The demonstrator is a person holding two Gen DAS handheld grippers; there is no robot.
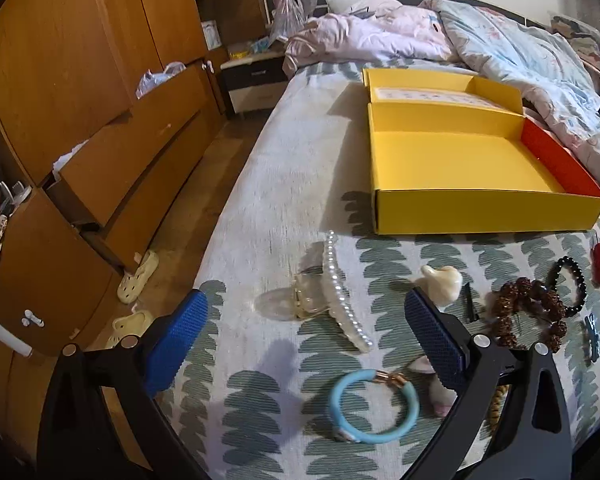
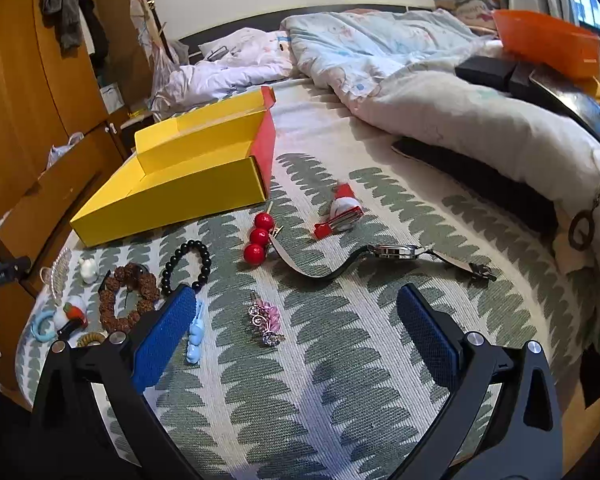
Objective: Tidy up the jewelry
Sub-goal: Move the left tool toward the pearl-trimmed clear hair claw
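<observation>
Both units hovering over the bed (image 2: 340,360), angled down at the leaf-print cover, nothing gripped.

Left hand-held gripper (image 1: 306,312): jaws wide, empty. Pearl hair claw (image 1: 336,296) lies on the cover between the blue pads, no contact. Light-blue bangle (image 1: 374,406) sits nearer to me, just below the claw. The right pad partly covers a cream figurine (image 1: 444,284).

Right hand-held gripper (image 2: 296,308): jaws wide, empty. Pink rhinestone brooch (image 2: 266,322) lies between the pads, not touched. Pale-blue clip (image 2: 194,338) is just beside the left pad.

Rest of the jewelry is spread on the cover near the bed's foot: wristwatch (image 2: 392,252) lying flat with strap curled, red bead clip (image 2: 258,238), black bead bracelet (image 2: 188,266), brown seed bracelet (image 2: 128,302), red-and-white clip (image 2: 340,212).

Yellow box (image 1: 460,160) is open on the bed beyond the jewelry, its bottom bare, one end wall red. Rumpled quilt (image 2: 420,92) behind it. Wooden wardrobe (image 1: 80,100) left of the bed, drawers partly out.
</observation>
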